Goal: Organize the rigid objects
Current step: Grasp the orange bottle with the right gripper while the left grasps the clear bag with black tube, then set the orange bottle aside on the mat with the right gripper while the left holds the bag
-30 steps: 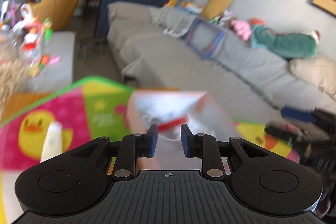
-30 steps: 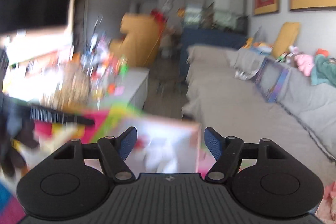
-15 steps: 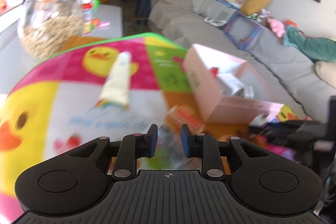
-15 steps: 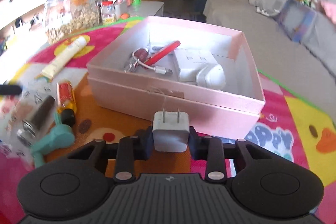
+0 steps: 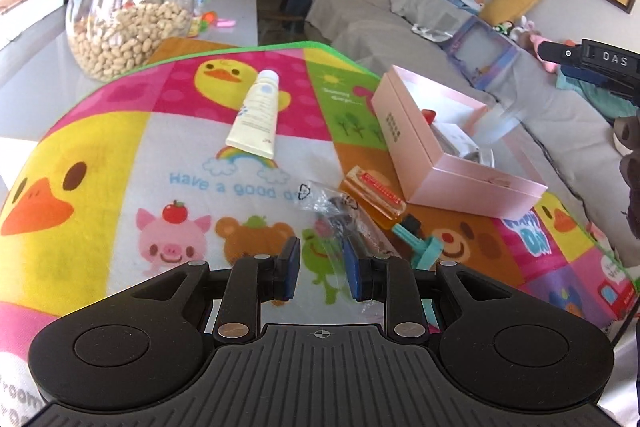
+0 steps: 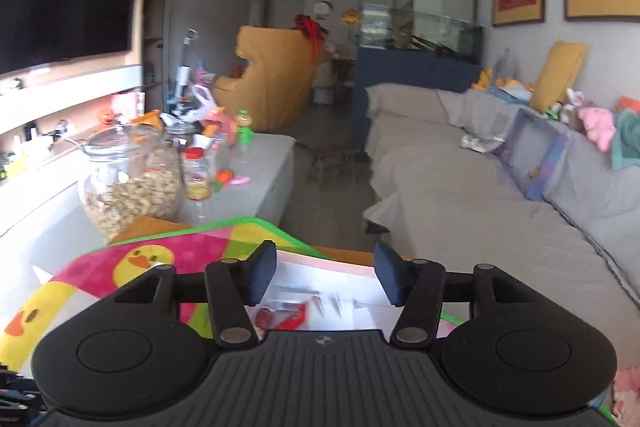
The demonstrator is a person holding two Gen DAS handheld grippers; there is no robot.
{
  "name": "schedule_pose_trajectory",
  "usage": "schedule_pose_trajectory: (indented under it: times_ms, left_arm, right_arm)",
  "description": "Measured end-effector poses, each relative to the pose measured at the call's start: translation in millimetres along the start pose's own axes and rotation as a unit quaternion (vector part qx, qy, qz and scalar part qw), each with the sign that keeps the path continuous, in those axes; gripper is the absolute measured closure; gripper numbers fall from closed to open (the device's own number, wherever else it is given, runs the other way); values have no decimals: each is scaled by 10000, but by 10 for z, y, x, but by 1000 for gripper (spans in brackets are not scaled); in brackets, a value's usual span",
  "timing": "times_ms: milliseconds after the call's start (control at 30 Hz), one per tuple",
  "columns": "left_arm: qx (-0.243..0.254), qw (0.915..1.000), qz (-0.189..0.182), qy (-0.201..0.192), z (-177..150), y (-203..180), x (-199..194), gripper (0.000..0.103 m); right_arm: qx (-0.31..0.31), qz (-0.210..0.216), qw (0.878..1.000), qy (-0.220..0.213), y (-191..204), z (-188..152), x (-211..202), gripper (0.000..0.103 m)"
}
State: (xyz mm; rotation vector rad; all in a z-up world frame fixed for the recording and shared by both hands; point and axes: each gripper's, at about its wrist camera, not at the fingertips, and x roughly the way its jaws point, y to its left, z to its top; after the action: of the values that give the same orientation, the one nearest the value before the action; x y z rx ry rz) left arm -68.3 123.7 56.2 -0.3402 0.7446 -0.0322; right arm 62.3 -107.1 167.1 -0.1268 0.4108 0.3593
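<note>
A pink open box sits on the colourful duck mat, with a white block and a red item inside. In front of it lie a clear plastic bag with a dark object, an orange lighter and a teal tool. A cream tube lies further left. My left gripper is open and empty, just above the bag. My right gripper is open and empty, held above the box; it also shows in the left wrist view.
A glass jar of nuts stands off the mat at the far left, with small bottles and toys behind it. A grey sofa with a purple box and soft toys runs along the right.
My right gripper held a white plug adapter in front of the box half a second ago; now it is open, empty and raised over the box. My left gripper has settled low over the bag.
</note>
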Motion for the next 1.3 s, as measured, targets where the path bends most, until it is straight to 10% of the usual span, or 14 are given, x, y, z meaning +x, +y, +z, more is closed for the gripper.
schedule_pose_trajectory:
  times_ms: [400, 833, 933, 1300]
  left_arm:
    - [556, 9979, 263, 187, 4, -379, 442, 69]
    - [586, 9976, 104, 345, 51, -360, 456, 79]
    - [738, 9964, 54, 406, 35, -387, 478, 76]
    - [784, 9957, 143, 467, 11, -302, 391, 70]
  right_arm:
    - [-507, 1027, 9849, 1295, 648, -994, 130, 42]
    - [97, 1473, 9756, 1623, 893, -953, 626, 47]
    - [155, 1679, 9674, 1891, 907, -1020, 707, 64]
    - [-566, 1173, 9747, 1819, 579, -1231, 271, 77]
